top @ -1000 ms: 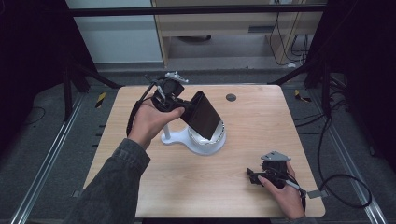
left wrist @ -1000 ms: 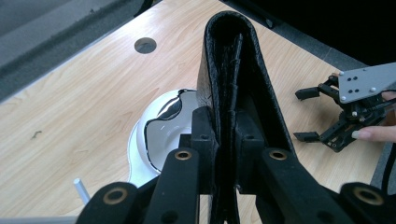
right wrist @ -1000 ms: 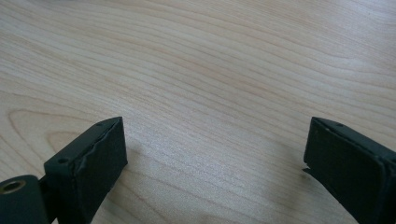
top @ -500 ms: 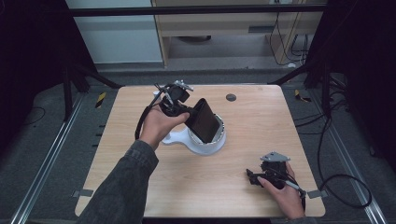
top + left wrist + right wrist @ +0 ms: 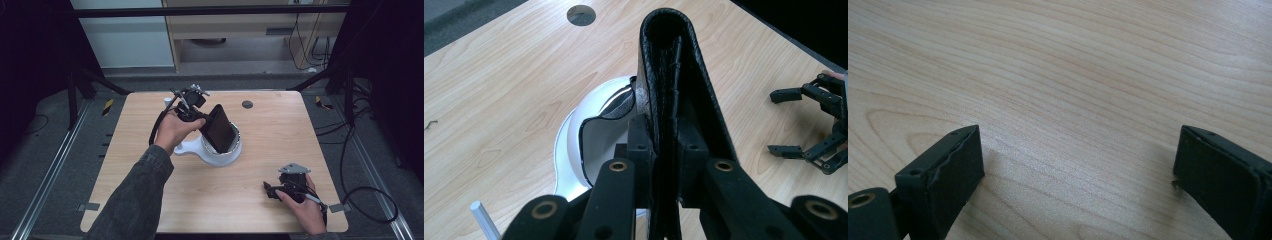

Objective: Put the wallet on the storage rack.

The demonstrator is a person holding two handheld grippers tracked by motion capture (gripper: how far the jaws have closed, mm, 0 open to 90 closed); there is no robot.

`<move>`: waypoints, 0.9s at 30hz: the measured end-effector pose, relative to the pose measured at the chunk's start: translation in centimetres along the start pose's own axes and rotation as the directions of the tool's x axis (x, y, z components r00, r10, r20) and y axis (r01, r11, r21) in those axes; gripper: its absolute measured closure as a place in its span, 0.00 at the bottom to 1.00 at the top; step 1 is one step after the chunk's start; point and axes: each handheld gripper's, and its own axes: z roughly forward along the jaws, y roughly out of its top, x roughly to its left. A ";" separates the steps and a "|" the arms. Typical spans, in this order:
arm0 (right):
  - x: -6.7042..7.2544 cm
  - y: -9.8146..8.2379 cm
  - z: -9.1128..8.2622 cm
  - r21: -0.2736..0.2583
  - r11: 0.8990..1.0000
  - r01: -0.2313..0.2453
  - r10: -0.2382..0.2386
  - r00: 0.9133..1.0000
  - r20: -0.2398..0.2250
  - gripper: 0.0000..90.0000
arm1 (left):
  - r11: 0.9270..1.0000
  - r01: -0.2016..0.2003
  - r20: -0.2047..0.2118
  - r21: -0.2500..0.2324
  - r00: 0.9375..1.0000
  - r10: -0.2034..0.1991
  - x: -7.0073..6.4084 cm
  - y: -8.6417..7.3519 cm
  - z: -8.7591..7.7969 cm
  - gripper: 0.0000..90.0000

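A flat black leather-like case point(image 5: 221, 130) stands tilted, its lower end in a white round holder point(image 5: 216, 159) at the table's middle. My left gripper point(image 5: 204, 120) is shut on the case's upper left end. In the left gripper view the jaws press both sides of the case point(image 5: 674, 75), which I see edge-on above the holder point(image 5: 574, 135). My right gripper point(image 5: 268, 189) rests near the table's front right corner with its jaws wide open. In the right gripper view nothing but bare wood lies between that gripper's point(image 5: 1078, 165) fingers. The right gripper point(image 5: 809, 125) also shows far off in the left gripper view.
A round grommet hole point(image 5: 247, 104) lies in the table behind the holder. A small white cylinder point(image 5: 167, 101) stands near the back left, close to my left hand. The wooden table point(image 5: 150, 200) ends close to the right hand; dark floor and cables surround it.
My left hand has moved down and to the right with the black case, bringing its lower end into the white holder. The right gripper has stayed where it was.
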 end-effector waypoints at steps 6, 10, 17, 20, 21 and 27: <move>0.0 0.0 0.0 0.001 1.000 -0.002 0.002 1.000 -0.003 0.07 | 1.000 0.013 -0.009 -0.002 1.000 -0.013 0.3 0.1 0.3 0.88; 0.0 0.0 -0.1 0.004 1.000 -0.001 0.001 1.000 -0.002 0.07 | 1.000 0.008 -0.010 0.002 1.000 -0.008 0.2 0.3 0.3 0.87; 0.0 -0.1 0.0 0.001 1.000 -0.004 0.004 1.000 -0.006 0.07 | 1.000 0.006 -0.022 0.017 1.000 -0.005 0.3 0.5 0.2 0.87; 0.0 -0.1 0.0 0.001 1.000 -0.001 0.001 1.000 -0.006 0.07 | 1.000 0.010 -0.029 0.007 1.000 -0.010 0.3 0.5 0.1 0.84; 0.0 -0.1 0.0 0.000 1.000 -0.001 0.001 1.000 -0.006 0.07 | 1.000 0.012 -0.035 -0.001 0.999 -0.012 0.2 0.5 0.0 0.84; 0.1 -0.1 0.0 0.003 1.000 -0.006 0.006 1.000 -0.011 0.07 | 0.998 -0.015 -0.094 -0.062 0.996 0.009 0.1 0.7 -1.4 0.76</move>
